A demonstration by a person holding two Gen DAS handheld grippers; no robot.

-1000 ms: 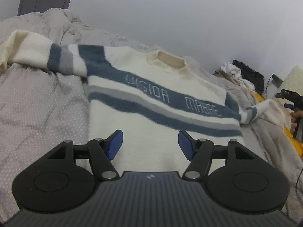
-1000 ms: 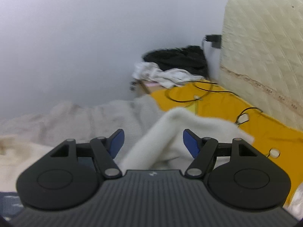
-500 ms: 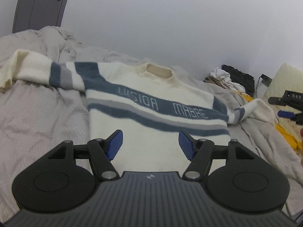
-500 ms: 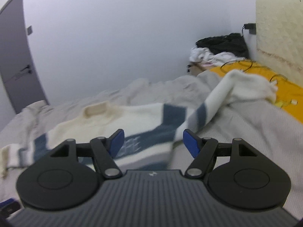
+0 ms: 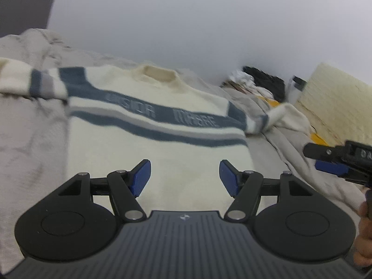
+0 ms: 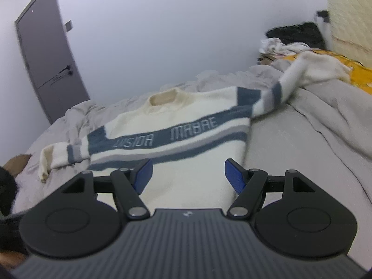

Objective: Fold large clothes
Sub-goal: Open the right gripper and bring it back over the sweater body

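A cream sweater [image 5: 160,153] with blue and grey stripes and lettering lies flat, face up, on a grey bed, both sleeves spread out. It also shows in the right wrist view [image 6: 186,144]. My left gripper [image 5: 184,176] is open and empty above the sweater's lower hem. My right gripper [image 6: 187,177] is open and empty above the hem's right part; it also shows at the right edge of the left wrist view [image 5: 337,160]. The right sleeve [image 6: 302,69] drapes over bunched bedding.
The grey bedsheet [image 6: 290,144] covers the bed. A yellow cloth [image 6: 358,74], a pile of dark and white clothes [image 6: 293,37] and a cream mattress [image 5: 337,102] stand at the right. A grey door [image 6: 48,51] is at the back left.
My right gripper has swung left from the yellow cloth and sleeve end to face the sweater's body. My left gripper has drawn slightly closer and lower over the hem.
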